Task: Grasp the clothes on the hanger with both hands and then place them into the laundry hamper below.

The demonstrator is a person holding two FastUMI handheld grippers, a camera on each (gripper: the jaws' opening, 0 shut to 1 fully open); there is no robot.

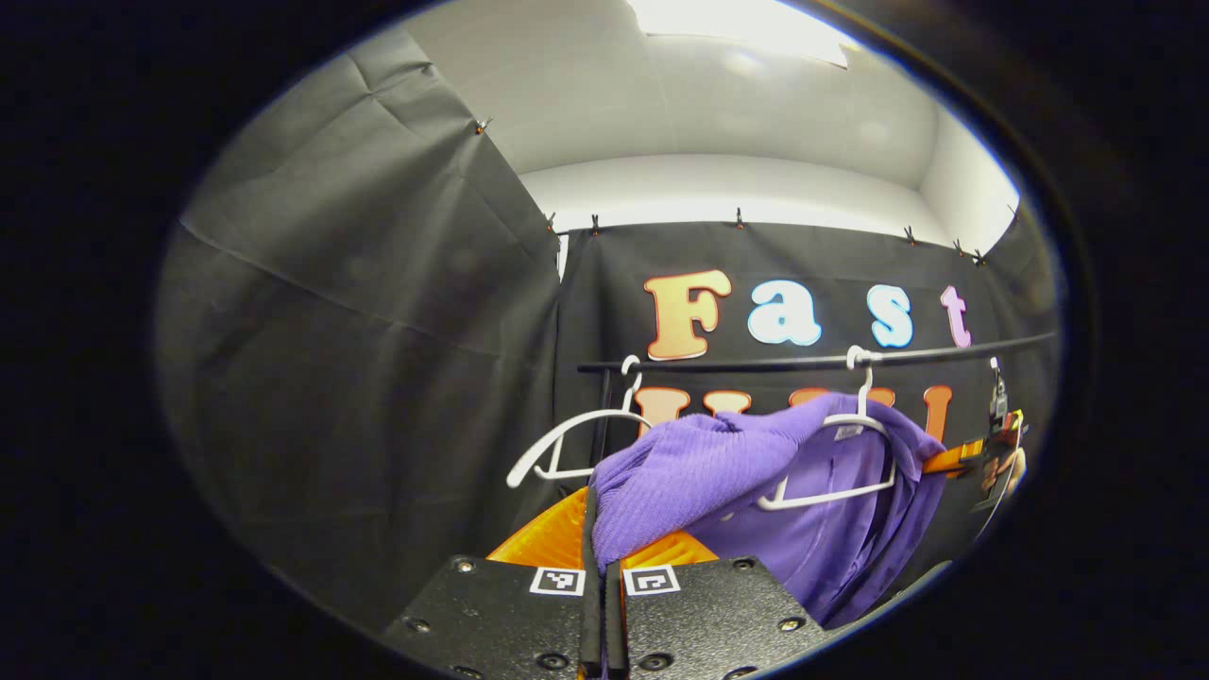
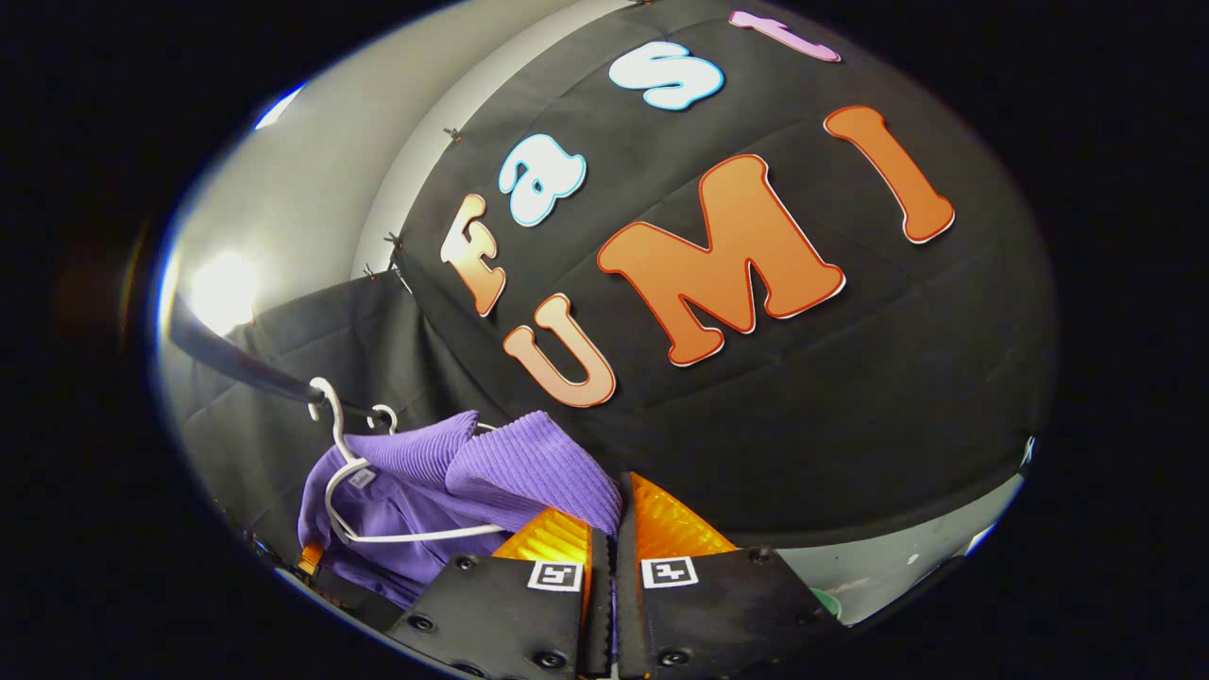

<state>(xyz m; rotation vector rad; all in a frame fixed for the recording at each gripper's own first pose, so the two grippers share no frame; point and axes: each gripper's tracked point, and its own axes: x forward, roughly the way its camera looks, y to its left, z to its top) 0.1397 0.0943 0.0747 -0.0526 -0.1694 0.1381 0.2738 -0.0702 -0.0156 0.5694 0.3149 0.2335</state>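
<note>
Both tongs, left gripper [image 1: 603, 586] and right gripper [image 2: 604, 576], are pinching the purple top [image 1: 756, 463] closed, garment stretching ahead between them, hamper somewhere below.

Your left gripper [image 1: 602, 590] has two black textured plates with round screws, each carrying a square black-and-white marker, and ribbed orange fingers [image 1: 548, 538] toward 12 o'clock. Your right gripper [image 2: 604, 567] matches: black plates, screws, markers, translucent orange fingers [image 2: 671, 524].

Two white hangers [image 1: 567, 434], one purple garment [image 1: 718, 463].
</note>
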